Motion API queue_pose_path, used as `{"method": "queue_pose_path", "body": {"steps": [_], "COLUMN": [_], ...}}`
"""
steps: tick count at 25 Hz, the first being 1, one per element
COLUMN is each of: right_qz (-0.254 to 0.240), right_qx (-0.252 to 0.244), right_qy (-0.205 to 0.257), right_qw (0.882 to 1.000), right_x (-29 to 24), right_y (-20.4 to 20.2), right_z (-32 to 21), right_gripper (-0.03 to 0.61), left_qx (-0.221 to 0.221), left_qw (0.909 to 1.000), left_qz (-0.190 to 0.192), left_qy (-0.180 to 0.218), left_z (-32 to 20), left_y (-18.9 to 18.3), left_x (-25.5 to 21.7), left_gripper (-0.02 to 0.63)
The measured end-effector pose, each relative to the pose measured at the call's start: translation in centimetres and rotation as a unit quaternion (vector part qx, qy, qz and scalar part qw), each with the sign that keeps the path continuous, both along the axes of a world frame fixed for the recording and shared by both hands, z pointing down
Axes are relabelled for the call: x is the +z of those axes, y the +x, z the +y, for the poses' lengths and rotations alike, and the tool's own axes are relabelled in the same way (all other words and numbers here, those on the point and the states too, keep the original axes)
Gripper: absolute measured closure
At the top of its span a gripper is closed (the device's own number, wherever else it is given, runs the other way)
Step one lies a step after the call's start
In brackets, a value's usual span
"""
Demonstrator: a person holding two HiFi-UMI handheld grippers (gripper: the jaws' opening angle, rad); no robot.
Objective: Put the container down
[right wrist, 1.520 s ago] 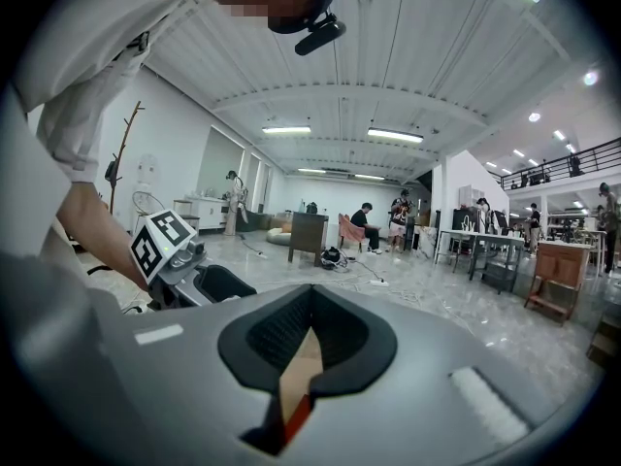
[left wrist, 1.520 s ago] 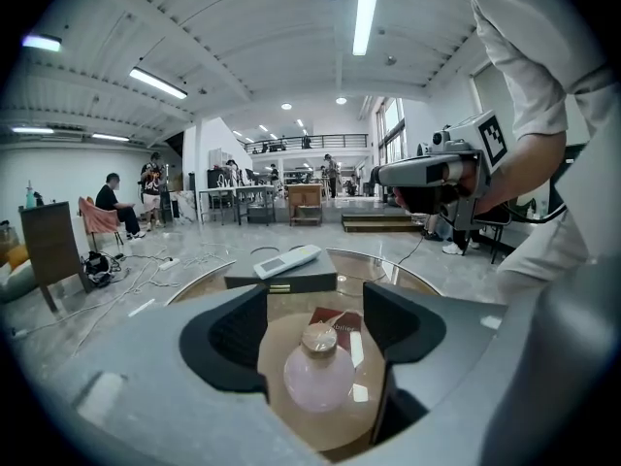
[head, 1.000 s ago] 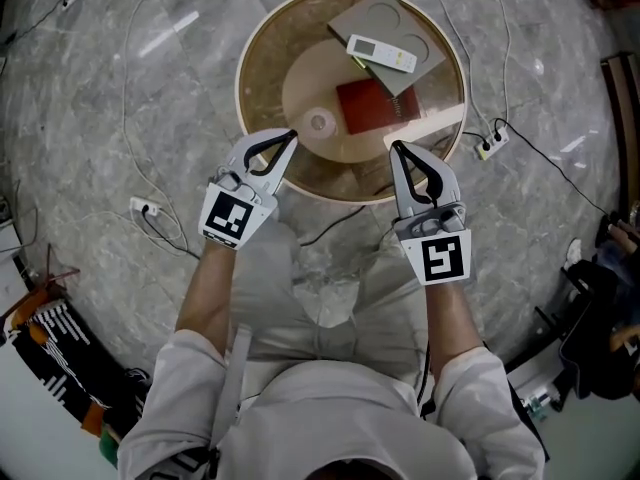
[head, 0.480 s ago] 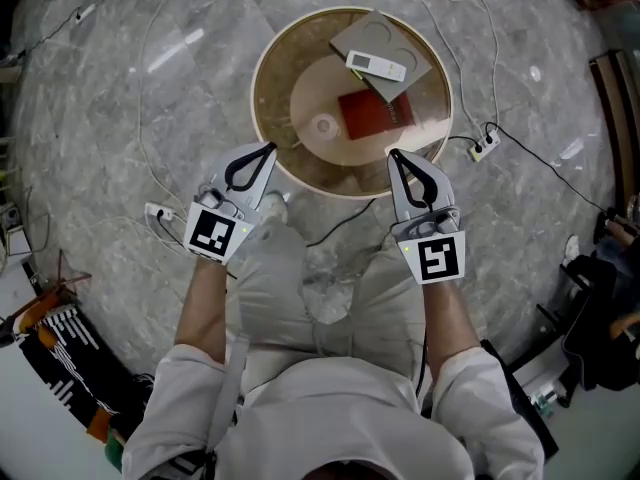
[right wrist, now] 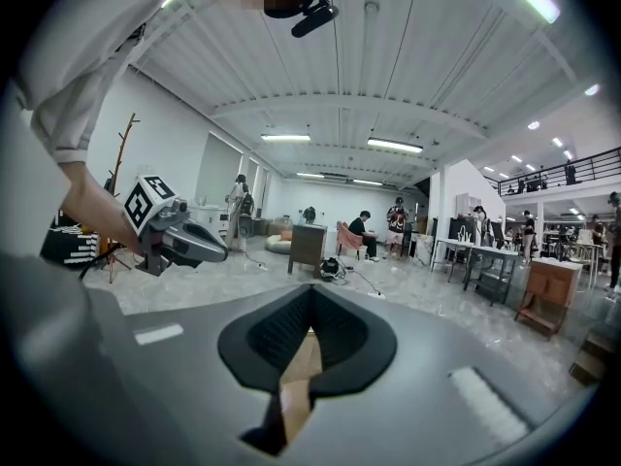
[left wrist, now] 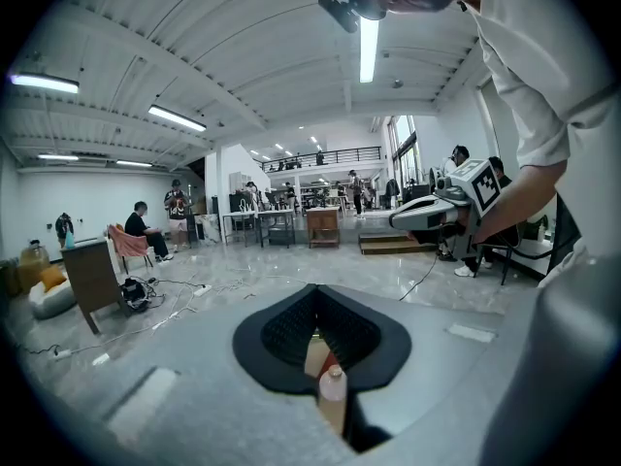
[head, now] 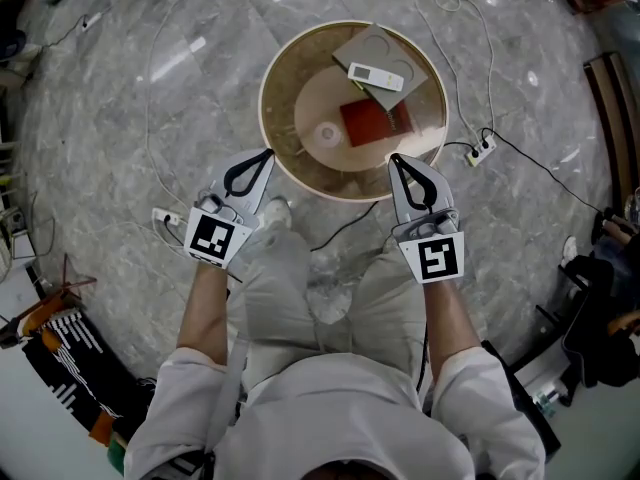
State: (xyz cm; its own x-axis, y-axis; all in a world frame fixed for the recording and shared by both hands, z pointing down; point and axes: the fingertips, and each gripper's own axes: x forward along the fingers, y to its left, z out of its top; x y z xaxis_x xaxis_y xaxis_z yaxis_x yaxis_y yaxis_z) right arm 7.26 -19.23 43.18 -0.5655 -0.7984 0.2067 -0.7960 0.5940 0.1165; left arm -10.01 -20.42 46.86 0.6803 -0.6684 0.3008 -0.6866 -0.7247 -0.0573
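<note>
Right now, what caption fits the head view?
Shut left gripper and shut right gripper near a round table holding a remote.

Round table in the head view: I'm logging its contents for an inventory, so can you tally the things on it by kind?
notebooks: 2, the grey-brown notebook and the red notebook
white remote: 1
small white round container: 1
total: 4

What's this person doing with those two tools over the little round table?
A person stands over a round table with a gripper in each hand. The left gripper and right gripper hover near its edge, jaws shut and empty. The small white container stands on the table beside a red notebook, so it looks set down.
</note>
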Motion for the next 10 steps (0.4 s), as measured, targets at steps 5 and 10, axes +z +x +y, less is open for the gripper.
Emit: {"method": "queue_pose_path", "body": {"steps": [5,10], "right_qz": [0.002,0.005], "right_qx": [-0.002,-0.005], "right_qy": [0.007,0.007], "right_qw": [1.0,1.0], "right_x": [-0.69,-0.87], "right_y": [-0.43,-0.92], "right_z": [-0.49,-0.87], "right_gripper": [0.574,0.574], "left_qx": [-0.001,-0.001], "left_qw": [1.0,1.0], "left_qz": [0.002,0.001], "left_qy": [0.004,0.007], "left_z": [-0.31,-0.68], "left_y": [-0.42,-0.74], "left_x": [-0.59,-0.75], "left_gripper": [0.609,0.609]}}
